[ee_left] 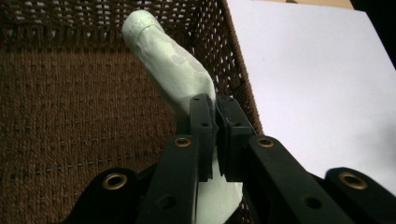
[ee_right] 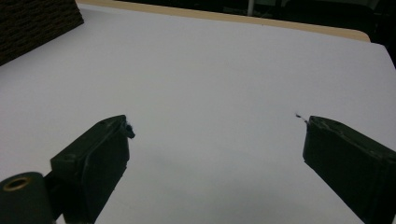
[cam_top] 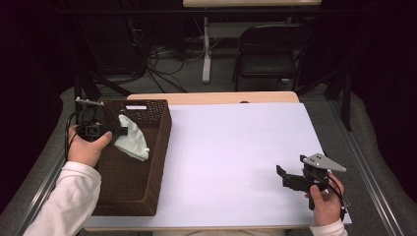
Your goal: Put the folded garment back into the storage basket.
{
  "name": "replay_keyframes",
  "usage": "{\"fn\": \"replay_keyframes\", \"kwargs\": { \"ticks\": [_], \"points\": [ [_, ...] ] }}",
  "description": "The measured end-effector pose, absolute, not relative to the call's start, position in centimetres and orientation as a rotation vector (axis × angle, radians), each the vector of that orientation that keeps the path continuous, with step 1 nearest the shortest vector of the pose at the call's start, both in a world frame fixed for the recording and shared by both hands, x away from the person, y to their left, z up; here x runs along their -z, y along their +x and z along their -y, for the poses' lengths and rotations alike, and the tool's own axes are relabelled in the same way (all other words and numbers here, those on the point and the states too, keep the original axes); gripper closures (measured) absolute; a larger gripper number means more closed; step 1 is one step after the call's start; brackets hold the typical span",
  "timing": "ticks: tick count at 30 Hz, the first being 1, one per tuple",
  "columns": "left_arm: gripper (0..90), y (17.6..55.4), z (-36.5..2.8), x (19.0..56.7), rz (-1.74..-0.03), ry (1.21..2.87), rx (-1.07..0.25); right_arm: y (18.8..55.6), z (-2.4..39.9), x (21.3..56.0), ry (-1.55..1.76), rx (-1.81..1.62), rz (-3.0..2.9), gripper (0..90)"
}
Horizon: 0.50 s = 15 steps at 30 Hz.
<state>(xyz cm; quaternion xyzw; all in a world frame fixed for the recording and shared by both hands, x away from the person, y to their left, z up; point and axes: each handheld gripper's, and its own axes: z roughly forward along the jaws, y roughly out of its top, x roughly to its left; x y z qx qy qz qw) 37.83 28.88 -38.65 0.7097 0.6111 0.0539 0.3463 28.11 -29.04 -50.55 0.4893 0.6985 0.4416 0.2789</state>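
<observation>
Left tongs [ee_left: 215, 135] were clamped on a pale green sock [ee_left: 173, 70], hanging it over the brown wicker basket [cam_top: 157, 147], probably for dropping in. Right tongs [ee_right: 215, 140] stood open and empty, low above the white counter [cam_top: 236, 147], out of the way.

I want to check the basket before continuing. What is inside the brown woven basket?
Over the basket hangs a pale green cloth, pinched in the left tool. The woven floor around it is bare. The cloth and tool cover the floor directly beneath, so that part cannot be seen.
</observation>
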Motion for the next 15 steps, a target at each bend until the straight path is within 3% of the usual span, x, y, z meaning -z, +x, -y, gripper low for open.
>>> {"fn": "replay_keyframes", "kwargs": {
  "ticks": [15],
  "points": [
    [85.8,37.4,-28.8,42.0,-1.596,1.857,-0.064,27.8,29.2,50.6,1.328,-1.178,-1.865,6.8]
  ]
}}
